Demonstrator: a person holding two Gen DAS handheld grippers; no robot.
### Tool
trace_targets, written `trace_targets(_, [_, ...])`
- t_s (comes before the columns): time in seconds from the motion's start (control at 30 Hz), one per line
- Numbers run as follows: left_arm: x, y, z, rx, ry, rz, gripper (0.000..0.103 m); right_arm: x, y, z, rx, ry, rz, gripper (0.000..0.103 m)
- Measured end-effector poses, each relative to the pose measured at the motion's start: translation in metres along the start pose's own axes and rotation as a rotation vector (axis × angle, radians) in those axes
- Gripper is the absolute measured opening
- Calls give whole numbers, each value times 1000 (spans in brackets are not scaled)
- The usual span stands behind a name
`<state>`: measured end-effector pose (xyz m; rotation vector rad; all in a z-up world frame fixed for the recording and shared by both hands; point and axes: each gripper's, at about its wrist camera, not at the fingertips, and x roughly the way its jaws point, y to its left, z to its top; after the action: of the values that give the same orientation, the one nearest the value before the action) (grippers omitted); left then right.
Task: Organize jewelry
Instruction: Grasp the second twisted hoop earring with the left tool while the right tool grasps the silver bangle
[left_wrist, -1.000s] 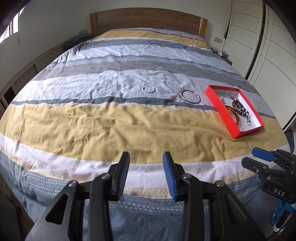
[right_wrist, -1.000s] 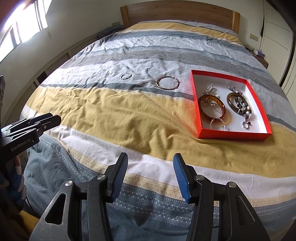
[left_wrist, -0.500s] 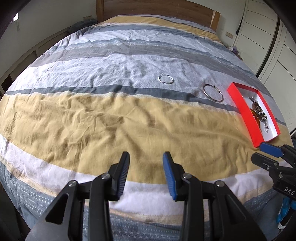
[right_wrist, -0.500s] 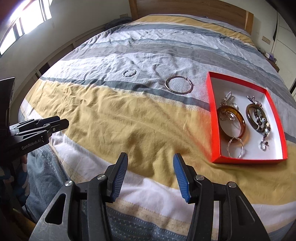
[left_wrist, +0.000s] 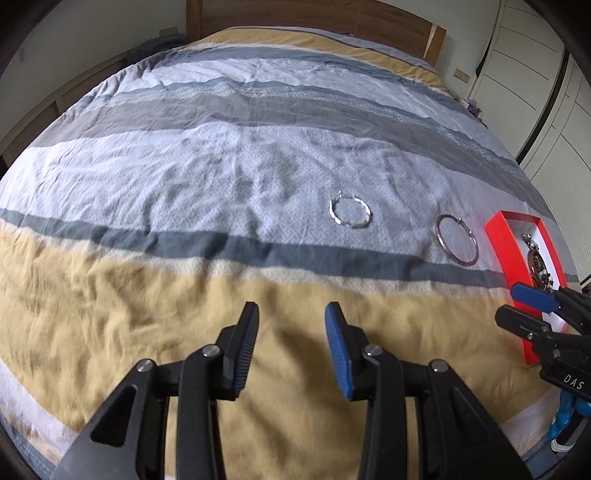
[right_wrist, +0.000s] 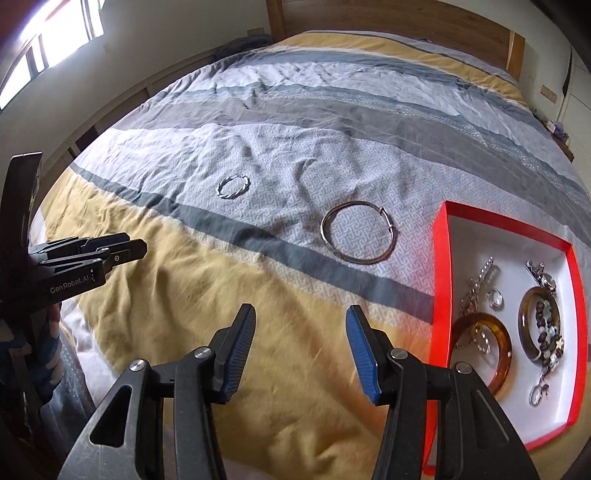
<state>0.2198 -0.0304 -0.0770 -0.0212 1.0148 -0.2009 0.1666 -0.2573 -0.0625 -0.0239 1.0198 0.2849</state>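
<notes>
A small twisted silver bracelet (left_wrist: 350, 213) (right_wrist: 233, 187) and a larger plain silver bangle (left_wrist: 456, 244) (right_wrist: 359, 232) lie loose on the striped bedspread. A red box (right_wrist: 441, 280) (left_wrist: 503, 251) with a white inside holds an amber bangle (right_wrist: 495, 343), a brown beaded bracelet (right_wrist: 540, 332) and several small silver pieces. My left gripper (left_wrist: 291, 345) is open and empty above the yellow stripe, short of the twisted bracelet. My right gripper (right_wrist: 300, 347) is open and empty, short of the plain bangle and left of the box.
The bed (left_wrist: 221, 155) fills both views, with a wooden headboard (left_wrist: 314, 14) at the far end. White wardrobe doors (left_wrist: 546, 92) stand to the right. A window (right_wrist: 48, 40) lights the left wall.
Both grippers have moved forward over the bed toward the loose bracelets, which now look larger and nearer. Both stay open and empty.
</notes>
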Motion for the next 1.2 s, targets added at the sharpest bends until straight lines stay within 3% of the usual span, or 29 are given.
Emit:
trace_targets(0.2, [23,-4,38,11,-14,-87,35,29,-11,29,16,2,14,43])
trace_targets(0.47, [41,-32,54,108,-34,-210,35,62,-13,47,-8,37,20,36])
trace_targets(0.6, [54,-46,61,169,-32,-214,35,72,-13,50,-20,49,38,31])
trace_targets(0.87, [95,-54,68,198,41,-199,33,86,-20,53,-28,73,62,27])
trace_targets(0.97, [102,-56,69,214,48,-196,26,91,-21,53,-36,81,70,27])
trace_targets(1.07, [108,-53,72,197,51,-209,8,98,-22,56,-23,85,87,27])
trace_targets(1.2, [108,-50,70,188,28,-225,5,107,-21,62,-14,96,110,24])
